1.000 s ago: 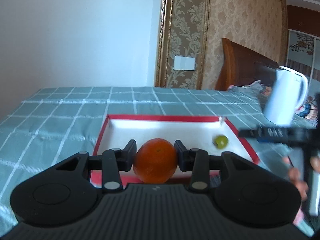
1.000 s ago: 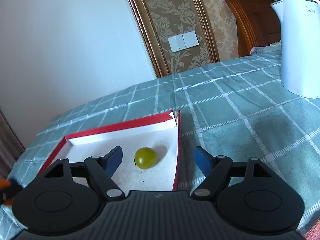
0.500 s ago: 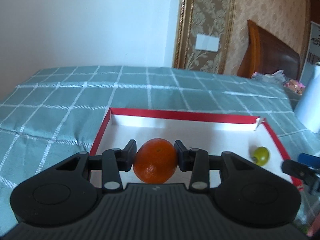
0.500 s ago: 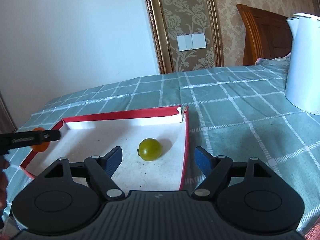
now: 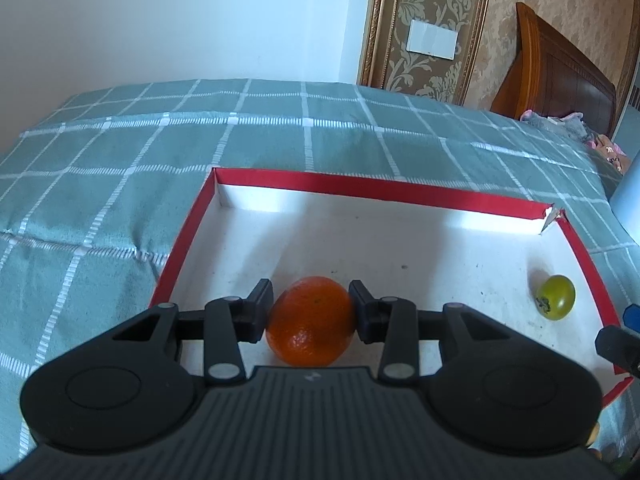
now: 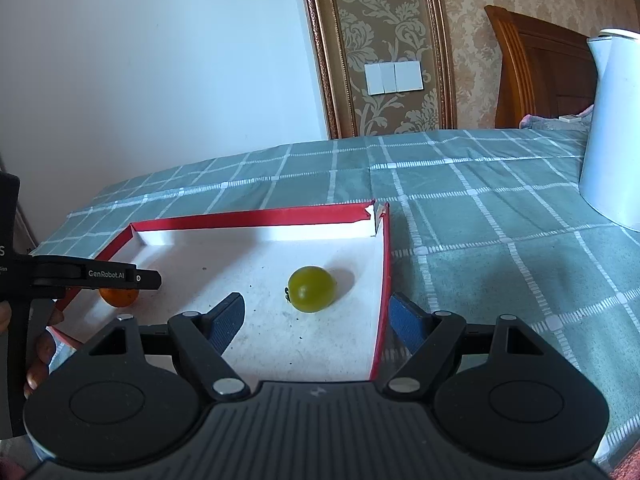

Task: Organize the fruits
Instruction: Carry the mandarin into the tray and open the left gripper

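My left gripper [image 5: 311, 312] is shut on an orange [image 5: 311, 321] and holds it low over the near left part of a shallow white tray with red walls [image 5: 384, 189]. In the right wrist view the orange [image 6: 118, 296] shows under the left gripper's finger [image 6: 120, 276], inside the tray [image 6: 256, 216]. A small green fruit [image 6: 311, 289] lies on the tray floor near its right wall; it also shows in the left wrist view [image 5: 556, 302]. My right gripper [image 6: 316, 316] is open and empty, its jaws astride the tray's right wall, just short of the green fruit.
The tray rests on a green checked cloth [image 6: 480, 216] over a table. A white kettle [image 6: 616, 128] stands at the right. A wooden headboard [image 5: 560, 72] and a wall are behind.
My left gripper has carried the orange forward and down into the tray. My right gripper has drawn closer to the green fruit and turned a little to the left.
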The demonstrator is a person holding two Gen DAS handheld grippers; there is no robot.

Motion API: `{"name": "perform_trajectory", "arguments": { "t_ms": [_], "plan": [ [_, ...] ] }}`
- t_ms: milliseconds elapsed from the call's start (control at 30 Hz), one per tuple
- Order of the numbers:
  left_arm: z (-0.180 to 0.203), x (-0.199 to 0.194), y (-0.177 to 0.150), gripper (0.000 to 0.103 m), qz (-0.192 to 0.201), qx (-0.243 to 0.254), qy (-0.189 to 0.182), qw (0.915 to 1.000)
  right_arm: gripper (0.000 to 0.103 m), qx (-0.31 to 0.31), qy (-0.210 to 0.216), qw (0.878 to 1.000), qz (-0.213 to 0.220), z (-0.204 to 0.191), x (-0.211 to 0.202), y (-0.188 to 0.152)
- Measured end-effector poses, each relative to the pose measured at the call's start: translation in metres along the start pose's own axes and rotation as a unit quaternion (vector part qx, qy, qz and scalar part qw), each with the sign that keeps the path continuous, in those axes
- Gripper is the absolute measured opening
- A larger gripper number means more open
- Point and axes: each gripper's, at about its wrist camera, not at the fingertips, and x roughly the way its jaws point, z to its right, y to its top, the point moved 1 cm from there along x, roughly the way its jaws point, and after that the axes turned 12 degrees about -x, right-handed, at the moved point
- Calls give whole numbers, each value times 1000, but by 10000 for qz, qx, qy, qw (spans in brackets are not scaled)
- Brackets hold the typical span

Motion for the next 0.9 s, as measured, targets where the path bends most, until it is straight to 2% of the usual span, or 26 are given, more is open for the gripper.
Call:
{"name": "perform_trajectory", "arguments": {
  "t_ms": [233,333,467,500,633,767,900],
  "plan": [
    [4,0,-1,38,12,75,158,9998,79,-47,-49,10000,-44,-1,3,0],
    [-2,-9,1,40,92,-79,156,9998,79,-63,-84,9999,-65,-1,5,0],
    [-9,-38,1,67,514,-211,183,9983,79,-88,-100,9999,-91,-1,7,-1],
    [-10,-48,0,70,613,-230,155,9977,79,-112,-115,9998,-101,-2,7,-1],
    [-20,-88,-19,78,849,-291,-127,9959,79,-181,-169,9996,-153,-3,10,-3],
    [-28,-128,-55,91,994,-216,-516,9935,80,-199,-215,9994,-182,-3,12,-4],
    [-32,-159,-95,93,1064,-15,-676,9920,80,-188,-228,9995,-150,-2,12,-5]
  ]
}}
